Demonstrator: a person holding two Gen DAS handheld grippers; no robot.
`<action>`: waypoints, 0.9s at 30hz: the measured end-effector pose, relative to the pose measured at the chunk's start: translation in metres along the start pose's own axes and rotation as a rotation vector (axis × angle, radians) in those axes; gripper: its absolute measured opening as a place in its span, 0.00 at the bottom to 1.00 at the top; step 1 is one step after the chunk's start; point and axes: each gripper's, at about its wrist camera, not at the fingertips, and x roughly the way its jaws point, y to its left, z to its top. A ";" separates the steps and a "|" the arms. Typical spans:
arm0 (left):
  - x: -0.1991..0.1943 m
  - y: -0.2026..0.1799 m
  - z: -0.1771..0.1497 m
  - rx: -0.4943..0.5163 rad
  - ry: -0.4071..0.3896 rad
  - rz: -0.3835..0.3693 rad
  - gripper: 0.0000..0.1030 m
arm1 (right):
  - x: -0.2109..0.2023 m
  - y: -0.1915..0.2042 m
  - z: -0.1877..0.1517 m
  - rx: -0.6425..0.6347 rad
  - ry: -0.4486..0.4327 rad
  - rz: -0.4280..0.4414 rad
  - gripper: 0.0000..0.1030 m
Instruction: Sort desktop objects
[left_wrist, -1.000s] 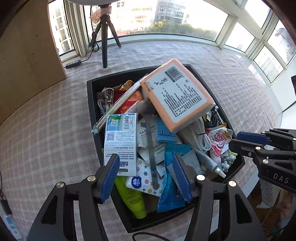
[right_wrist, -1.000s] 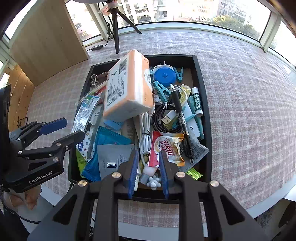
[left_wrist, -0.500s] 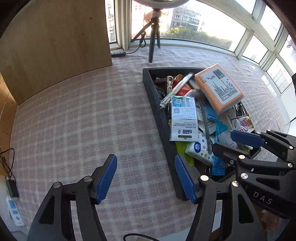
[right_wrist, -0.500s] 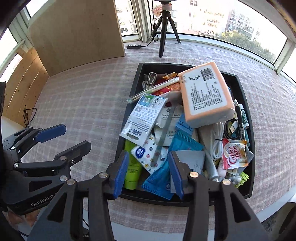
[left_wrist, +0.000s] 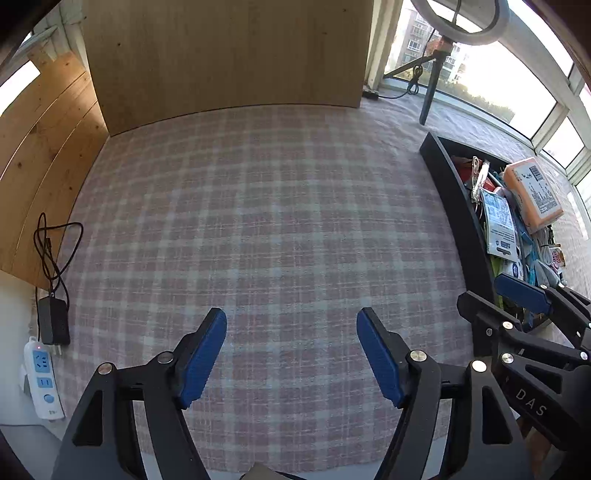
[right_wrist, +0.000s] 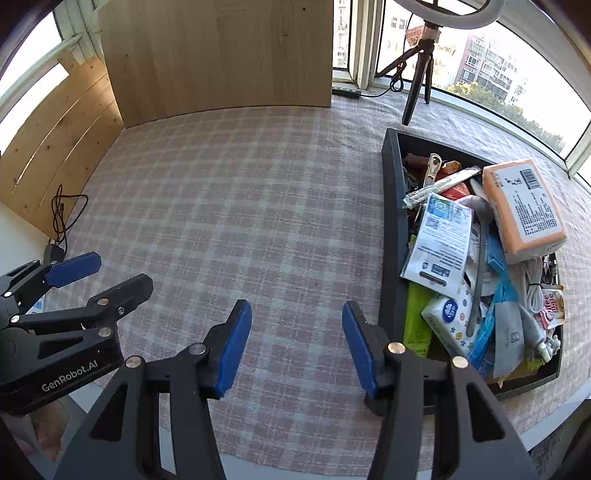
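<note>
A black tray (right_wrist: 391, 236) piled with small items stands at the right: an orange-edged tissue pack (right_wrist: 522, 212) on top, a white-blue sachet (right_wrist: 439, 243), a green tube (right_wrist: 417, 317), cables and packets. The tray also shows at the right edge of the left wrist view (left_wrist: 461, 221). My left gripper (left_wrist: 291, 354) is open and empty over the bare checked cloth. My right gripper (right_wrist: 295, 347) is open and empty, just left of the tray's near corner. Each gripper shows in the other's view, the right one (left_wrist: 517, 295) and the left one (right_wrist: 74, 269).
The table wears a pink checked cloth (left_wrist: 258, 221). A wooden panel (left_wrist: 221, 55) stands at the back and left. A tripod (right_wrist: 417, 74) stands behind the tray by the windows. A power strip (left_wrist: 42, 376) with a black charger (left_wrist: 53, 321) lies off the left edge.
Both grippers have swung left, away from over the tray to above the bare cloth. The right gripper's jaws have opened wide.
</note>
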 end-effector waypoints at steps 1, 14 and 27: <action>0.001 0.008 -0.002 -0.007 0.000 0.002 0.69 | 0.002 0.007 -0.001 0.000 0.000 0.001 0.49; 0.024 0.080 -0.015 -0.072 0.031 0.035 0.69 | 0.035 0.078 -0.001 -0.012 -0.002 -0.015 0.49; 0.041 0.107 -0.011 -0.080 0.049 0.021 0.69 | 0.053 0.106 -0.002 -0.025 -0.011 -0.031 0.49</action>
